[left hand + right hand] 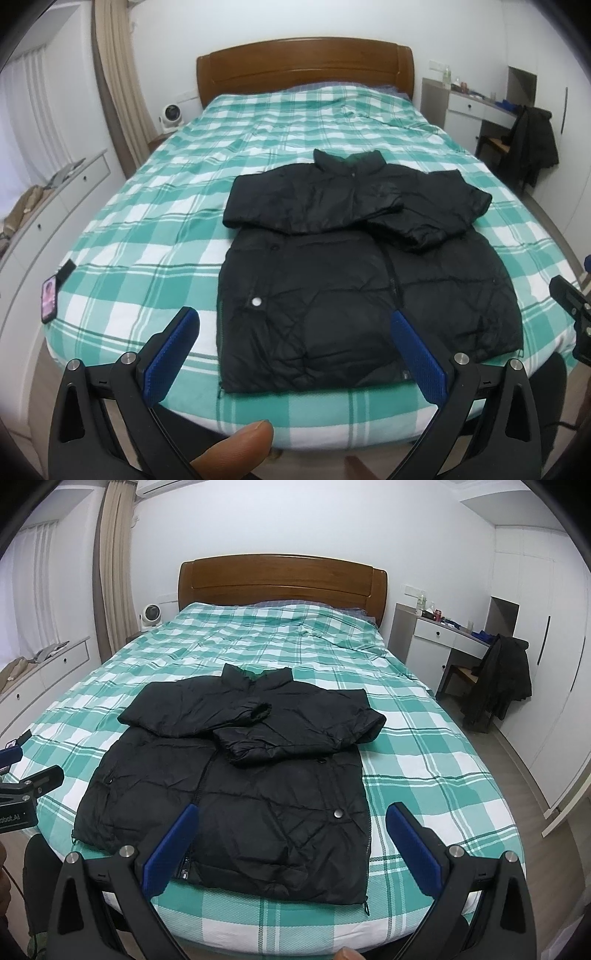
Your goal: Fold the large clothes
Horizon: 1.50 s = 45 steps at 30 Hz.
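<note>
A: Nearest the jacket's hem, the left gripper [295,328] and right gripper [291,823] both hang with jaws spread wide, holding nothing, probably lined up to take that hem.

B: And the black jacket [236,775]?

A: It lies flat on the checked bed [424,738], sleeves [295,731] crossed over its chest, likely so the hem can fold toward the collar [258,675]. Beyond the jacket stands the headboard [280,587].

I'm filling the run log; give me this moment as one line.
jacket: flat on bed, sleeves folded across chest | left hand-held gripper: open, empty | right hand-held gripper: open, empty
</note>
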Available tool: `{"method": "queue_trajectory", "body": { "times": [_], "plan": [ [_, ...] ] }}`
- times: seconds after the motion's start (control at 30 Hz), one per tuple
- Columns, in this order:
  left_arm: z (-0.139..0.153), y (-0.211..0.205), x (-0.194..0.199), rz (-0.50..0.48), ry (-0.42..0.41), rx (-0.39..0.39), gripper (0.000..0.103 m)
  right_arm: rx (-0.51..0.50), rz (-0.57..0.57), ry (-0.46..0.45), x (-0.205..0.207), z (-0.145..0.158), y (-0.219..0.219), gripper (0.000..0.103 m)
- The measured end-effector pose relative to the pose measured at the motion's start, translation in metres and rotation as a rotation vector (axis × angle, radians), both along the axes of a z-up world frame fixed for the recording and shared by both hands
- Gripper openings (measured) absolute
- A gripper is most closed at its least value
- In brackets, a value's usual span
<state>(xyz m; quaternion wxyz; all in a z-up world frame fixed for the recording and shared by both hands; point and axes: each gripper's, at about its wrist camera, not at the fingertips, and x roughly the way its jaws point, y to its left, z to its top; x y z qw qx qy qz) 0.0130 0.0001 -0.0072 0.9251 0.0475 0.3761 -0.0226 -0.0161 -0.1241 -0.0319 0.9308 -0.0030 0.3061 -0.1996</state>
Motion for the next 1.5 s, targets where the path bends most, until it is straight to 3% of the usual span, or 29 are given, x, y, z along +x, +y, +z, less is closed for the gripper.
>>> {"method": "queue_trajectory", "body": {
  "times": [1.5],
  "plan": [
    [-0.007,-0.002,-0.001,-0.003,0.017,-0.007,0.103,0.012,0.018,0.019,0.005,-0.01,0.008,0.103]
  ]
}}
